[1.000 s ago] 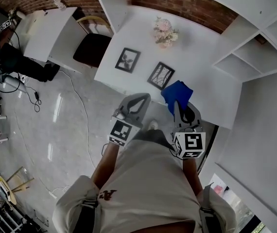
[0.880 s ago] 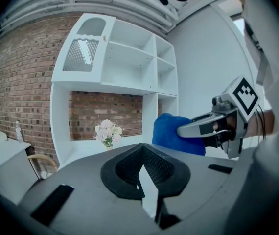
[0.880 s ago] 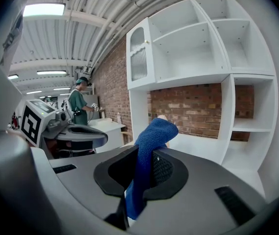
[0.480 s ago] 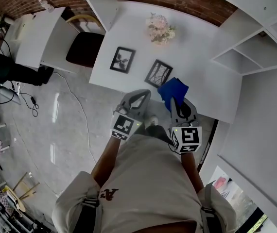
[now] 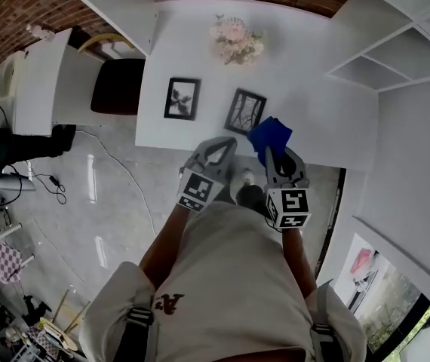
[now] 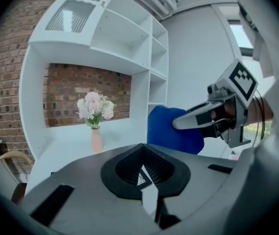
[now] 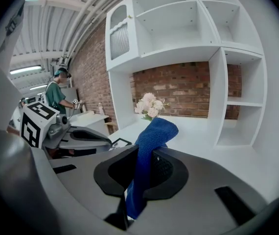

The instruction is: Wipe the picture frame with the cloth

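My right claw (image 5: 277, 155) is clamped on the blue cloth (image 5: 270, 133), which hides a corner of the nearer frame (image 5: 243, 110). Left claw (image 5: 216, 148) is closed, empty.

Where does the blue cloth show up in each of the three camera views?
Head view: blue fabric cloth at centre, above the right hand-held gripper holding it.
Left gripper view: cloth right of centre, mid-height.
Right gripper view: cloth at centre, clamped between the jaws.
Shared landmark: the pale pink flower bouquet.

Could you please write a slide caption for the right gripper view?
Right gripper clamps a blue cloth, facing flowers on a white desk.
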